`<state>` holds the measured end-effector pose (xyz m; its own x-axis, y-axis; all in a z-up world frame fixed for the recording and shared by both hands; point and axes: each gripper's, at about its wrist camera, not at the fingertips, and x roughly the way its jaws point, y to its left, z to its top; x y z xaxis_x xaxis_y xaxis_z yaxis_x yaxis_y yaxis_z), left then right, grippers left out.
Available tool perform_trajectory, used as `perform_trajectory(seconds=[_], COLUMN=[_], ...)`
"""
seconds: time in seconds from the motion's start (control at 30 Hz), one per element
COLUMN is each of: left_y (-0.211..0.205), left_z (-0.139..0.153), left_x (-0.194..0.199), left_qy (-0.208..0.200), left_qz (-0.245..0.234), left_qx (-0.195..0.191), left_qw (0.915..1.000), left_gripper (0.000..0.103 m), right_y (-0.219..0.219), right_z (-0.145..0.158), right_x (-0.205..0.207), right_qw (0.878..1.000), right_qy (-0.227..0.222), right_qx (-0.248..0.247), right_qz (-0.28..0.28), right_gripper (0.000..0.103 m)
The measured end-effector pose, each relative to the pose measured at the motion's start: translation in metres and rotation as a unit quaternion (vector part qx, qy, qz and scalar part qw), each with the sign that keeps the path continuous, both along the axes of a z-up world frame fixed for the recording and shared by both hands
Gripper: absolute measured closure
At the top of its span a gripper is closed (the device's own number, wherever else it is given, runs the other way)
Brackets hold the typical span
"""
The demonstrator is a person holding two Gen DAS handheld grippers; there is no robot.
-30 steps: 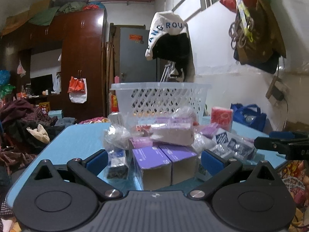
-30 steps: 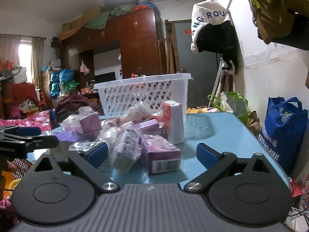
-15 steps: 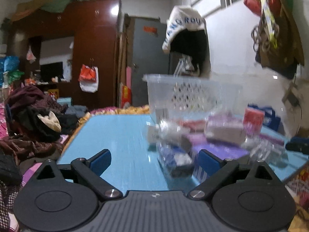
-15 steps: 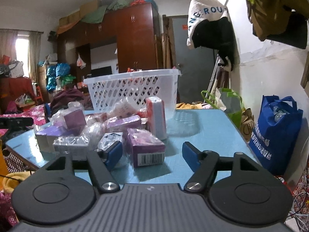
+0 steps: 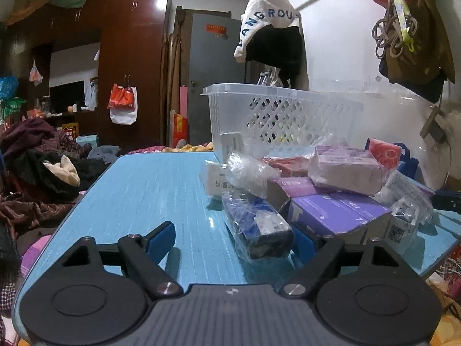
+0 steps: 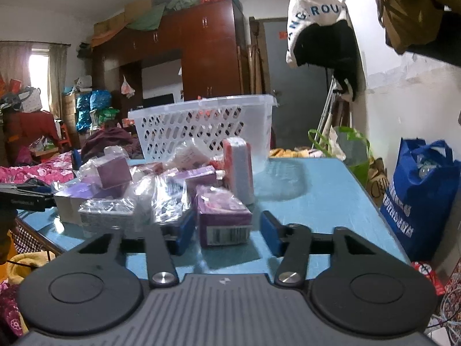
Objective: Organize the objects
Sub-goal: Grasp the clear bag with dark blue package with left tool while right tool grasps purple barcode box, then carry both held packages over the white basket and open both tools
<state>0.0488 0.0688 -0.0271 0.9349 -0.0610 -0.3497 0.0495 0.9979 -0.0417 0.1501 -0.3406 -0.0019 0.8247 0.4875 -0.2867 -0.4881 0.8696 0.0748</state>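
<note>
A heap of boxes and bagged packets lies on the blue table (image 5: 144, 190) in front of a white lattice basket (image 5: 282, 115). My left gripper (image 5: 232, 242) is low over the table with its jaws closing. A clear-bagged blue and black pack (image 5: 256, 227) lies between them against the right finger; the left pad (image 5: 161, 239) stands well clear of it. My right gripper (image 6: 227, 232) is closing around a purple box with a barcode (image 6: 223, 219). A narrow gap still shows at its right pad (image 6: 270, 233). The basket (image 6: 201, 127) stands behind the heap.
Purple boxes (image 5: 337, 213) and a wrapped pale block (image 5: 345, 170) crowd the right of the left gripper. A red and white packet (image 6: 239, 170) stands upright behind the barcode box. A blue shopping bag (image 6: 417, 196) sits beyond the table's right edge. Clothes pile up at left (image 5: 43, 167).
The left gripper has swung left off the two purple boxes to the bagged blue pack and narrowed its jaws. The right gripper's jaws have drawn in around the purple barcode box.
</note>
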Motion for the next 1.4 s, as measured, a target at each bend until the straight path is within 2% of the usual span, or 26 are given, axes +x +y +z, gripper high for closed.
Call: perform_trajectory(seconds=[0.2,0.27,0.3,0.33,0.5,0.67,0.87,1.03,1.17,1.3,1.4], left_y=[-0.006,-0.007,-0.009,-0.013,-0.013,-0.005,-0.004,-0.013,-0.032,-0.036,-0.034], left_z=[-0.001,-0.002,-0.002,-0.002,0.001,0.022,0.040,0.088,0.127,0.139,0.135], left_x=[0.008,0.010,0.012,0.011,-0.007,-0.029,-0.022,0.024,0.092,0.168,0.197], left_qy=[0.000,0.000,0.003,-0.001,-0.027,-0.064,-0.083,-0.089,-0.070,-0.020,0.007], left_qz=[-0.001,-0.004,-0.007,-0.006,0.004,0.006,-0.013,-0.047,-0.059,-0.039,-0.033], left_qx=[0.011,0.010,0.015,0.026,0.035,0.029,0.008,-0.016,-0.016,-0.035,-0.044], left_qw=[0.9999,0.9999,0.9999,0.9996,0.9990,0.9975,0.9965,0.9948,0.9957,0.9984,0.9984], left_gripper=[0.016,0.030,0.054,0.062,0.062,0.062,0.062,0.062,0.062,0.062,0.061], right_y=[0.003,0.003,0.002,0.001,-0.012,-0.021,-0.008,0.013,0.051,0.084,0.099], right_z=[-0.005,-0.008,-0.009,-0.008,0.001,0.013,0.029,0.065,0.103,0.118,0.115], right_x=[0.017,0.020,0.018,0.016,0.006,-0.004,-0.004,0.016,0.058,0.121,0.148], right_qw=[1.000,1.000,1.000,1.000,1.000,0.999,0.999,0.998,0.996,0.997,0.997], right_qy=[0.020,0.026,0.025,0.024,0.005,-0.016,-0.035,-0.054,-0.088,-0.069,-0.062], right_qx=[0.008,0.009,0.012,0.011,0.016,0.029,0.025,0.025,-0.007,-0.024,-0.038], right_qz=[0.007,0.011,0.012,0.010,-0.012,-0.022,-0.010,0.012,0.007,0.006,-0.011], right_gripper=[0.053,0.056,0.058,0.058,0.058,0.058,0.058,0.058,0.058,0.058,0.058])
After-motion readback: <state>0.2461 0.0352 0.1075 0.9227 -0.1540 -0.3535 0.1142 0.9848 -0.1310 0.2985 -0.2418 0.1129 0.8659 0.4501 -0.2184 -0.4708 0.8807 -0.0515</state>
